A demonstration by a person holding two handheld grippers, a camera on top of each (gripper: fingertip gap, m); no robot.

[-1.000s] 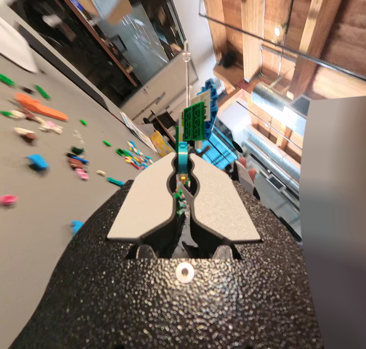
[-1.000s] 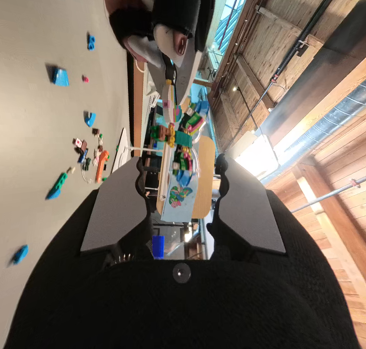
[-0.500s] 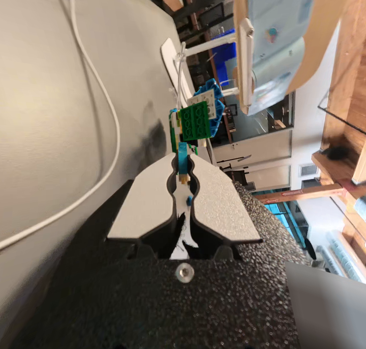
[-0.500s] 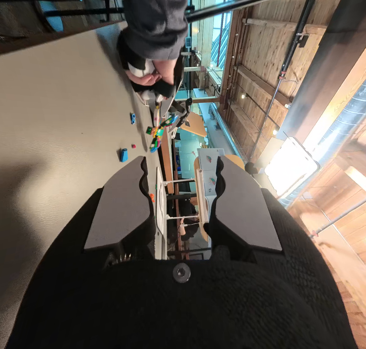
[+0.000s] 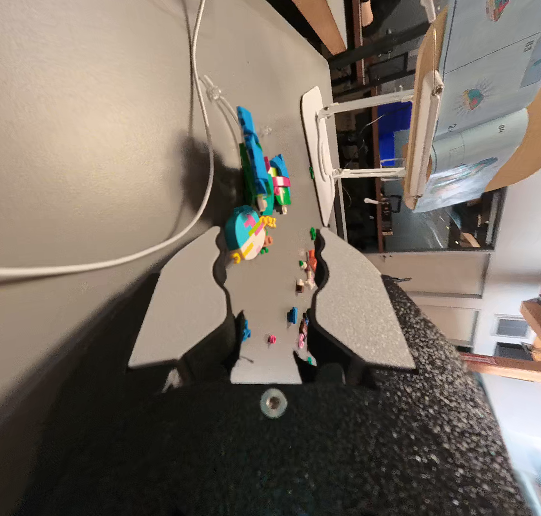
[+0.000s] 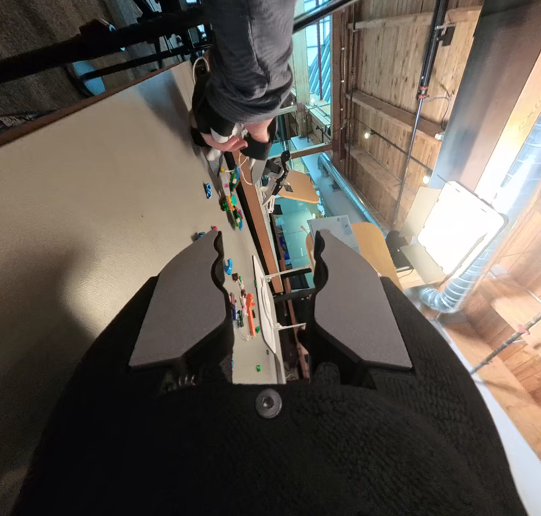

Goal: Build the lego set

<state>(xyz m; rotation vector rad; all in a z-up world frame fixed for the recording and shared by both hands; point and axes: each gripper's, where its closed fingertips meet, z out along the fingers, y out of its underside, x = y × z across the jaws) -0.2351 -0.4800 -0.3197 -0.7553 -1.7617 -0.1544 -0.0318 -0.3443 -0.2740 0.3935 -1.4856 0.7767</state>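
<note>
The lego build (image 5: 257, 174), blue and green with pink parts, lies on the grey table (image 5: 87, 121) just beyond my left gripper (image 5: 269, 232). A round teal and white part (image 5: 244, 238) of it lies by the left fingertip. The left gripper is open and empty, with several small loose bricks (image 5: 292, 316) on the table between its fingers. My right gripper (image 6: 268, 235) is open and empty, held above the table farther off. In the right wrist view the build (image 6: 231, 197) lies far ahead, below a person's hand (image 6: 231, 143) that holds the left gripper.
A white stand (image 5: 319, 156) holding an open instruction booklet (image 5: 480, 92) stands at the table's far edge. A white cable (image 5: 202, 121) curves over the table left of the build. An orange piece (image 6: 250, 306) and several small bricks lie by the stand base (image 6: 266, 306). Spacing between my two grippers at the tips: around 25 cm.
My left gripper was shut on the lego build and held it up; now it is open and the build lies on the table. The right gripper has drawn back from it.
</note>
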